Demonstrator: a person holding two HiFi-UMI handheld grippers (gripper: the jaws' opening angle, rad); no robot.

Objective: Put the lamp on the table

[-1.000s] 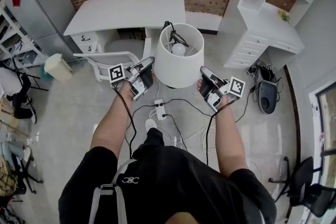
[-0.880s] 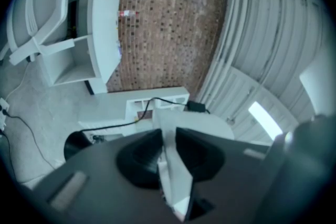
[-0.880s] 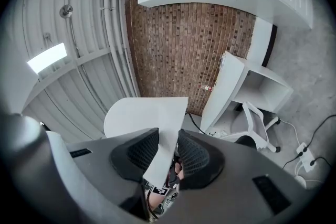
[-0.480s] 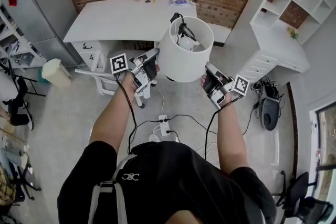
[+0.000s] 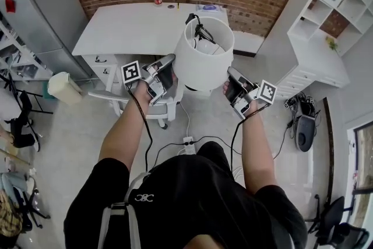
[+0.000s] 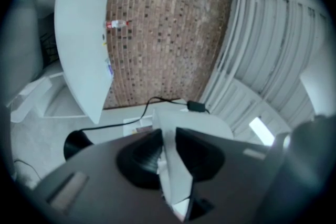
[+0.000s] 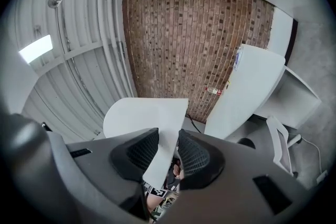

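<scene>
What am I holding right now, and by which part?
The lamp, by its shade: the left gripper and the right gripper each pinch the shade wall near its lower edge, on opposite sides.

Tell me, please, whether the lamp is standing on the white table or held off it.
Held off it: the left tongs and right tongs pinch the lamp by its shade, its base hanging free.
</scene>
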